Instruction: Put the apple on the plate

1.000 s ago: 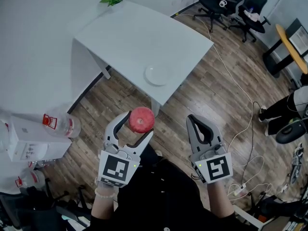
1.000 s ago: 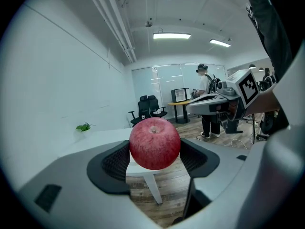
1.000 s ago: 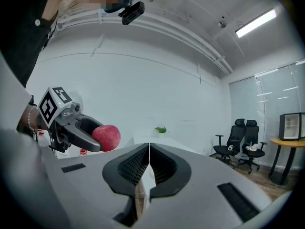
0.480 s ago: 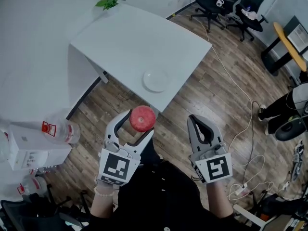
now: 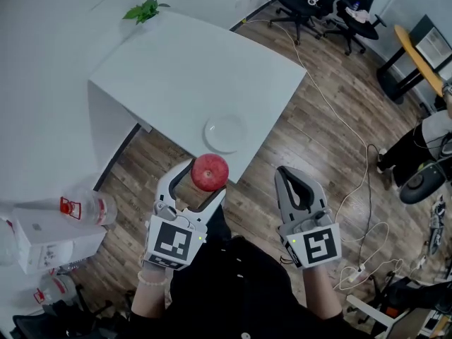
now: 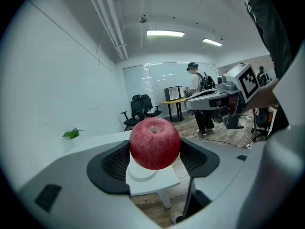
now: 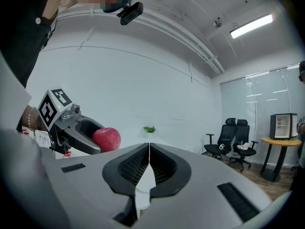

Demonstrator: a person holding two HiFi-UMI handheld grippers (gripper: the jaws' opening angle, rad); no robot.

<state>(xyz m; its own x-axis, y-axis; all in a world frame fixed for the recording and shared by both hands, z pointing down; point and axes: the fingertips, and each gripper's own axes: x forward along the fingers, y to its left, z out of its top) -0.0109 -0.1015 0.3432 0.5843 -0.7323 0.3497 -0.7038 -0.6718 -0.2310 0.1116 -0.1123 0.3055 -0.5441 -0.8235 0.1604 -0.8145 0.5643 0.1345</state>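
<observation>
– Tongs first: how did each pair stand?
– Left tongs (image 5: 205,178) were clamped on the apple (image 5: 210,172), a pad on either side of it and its stem dimple up. Right tongs (image 5: 284,173) were pressed together with nothing between them, level with the left pair and well off to its right.
– And the plate?
– The plate (image 5: 225,133) lay ahead of the left tongs and a touch to their right. It sat on the desk (image 5: 183,69), close to the edge that faced them and near a corner. The apple hung short of that edge, over the wooden floor (image 5: 282,140) rather than over the desk, as far as I could judge.
– Which side was nearer?
– The left, clearly. I judged the move to be a reach forward, slightly rightward, then down. The apple was round, so there was no axis to line up.
– Room?
– Plenty. Beyond the plate the desk was bare as far as a small plant (image 5: 143,10) at its far corner. The risk I saw was the near edge: let go too early and the apple would miss the desk.
</observation>
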